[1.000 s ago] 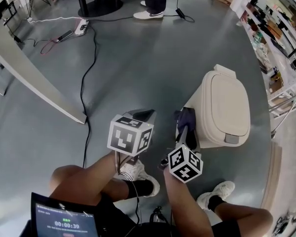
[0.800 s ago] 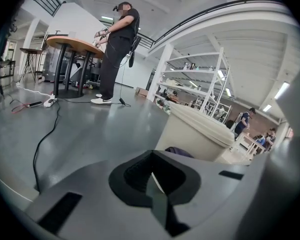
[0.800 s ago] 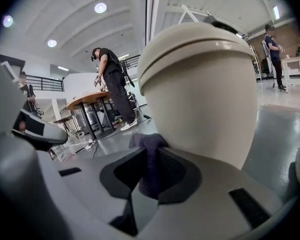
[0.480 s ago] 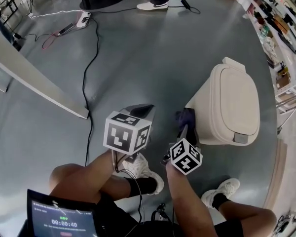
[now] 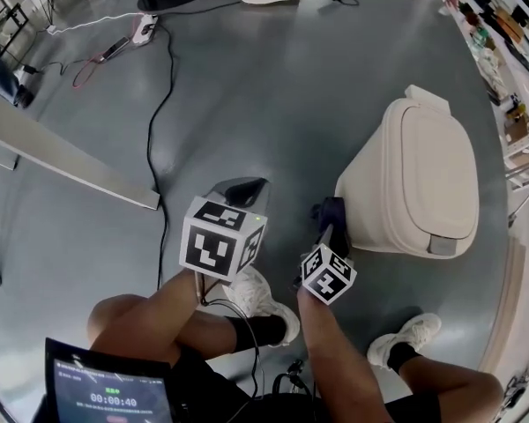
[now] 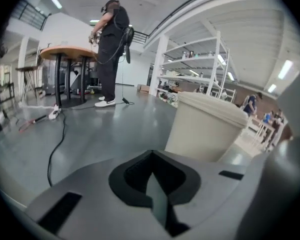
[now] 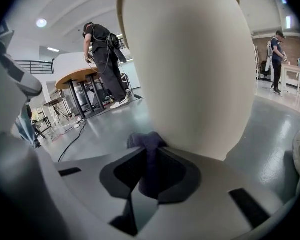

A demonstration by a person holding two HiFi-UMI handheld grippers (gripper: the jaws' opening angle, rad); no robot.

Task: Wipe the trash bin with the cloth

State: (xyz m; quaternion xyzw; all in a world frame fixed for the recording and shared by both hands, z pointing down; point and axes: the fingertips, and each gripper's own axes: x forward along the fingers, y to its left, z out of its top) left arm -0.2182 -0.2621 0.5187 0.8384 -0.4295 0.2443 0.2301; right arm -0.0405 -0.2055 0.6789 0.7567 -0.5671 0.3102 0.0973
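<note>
trash bin (image 5: 428,179): cream | cloth (image 5: 333,211): dark purple | floor (image 5: 273,86): glossy grey | marker cubes (image 5: 219,243): black-and-white squares | cable (image 5: 152,130): black

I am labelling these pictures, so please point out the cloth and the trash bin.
cloth (image 7: 146,144), right gripper view, on its bunched purple top end.
trash bin (image 5: 436,170), head view, on the middle of its closed lid.

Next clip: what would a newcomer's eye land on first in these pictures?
The cream plastic trash bin, lid closed, stands on the grey floor at the right of the head view. The right gripper is shut on a dark purple cloth, which looks pressed against the bin's side wall. The left gripper hangs to its left, jaws together and empty, apart from the bin.
</note>
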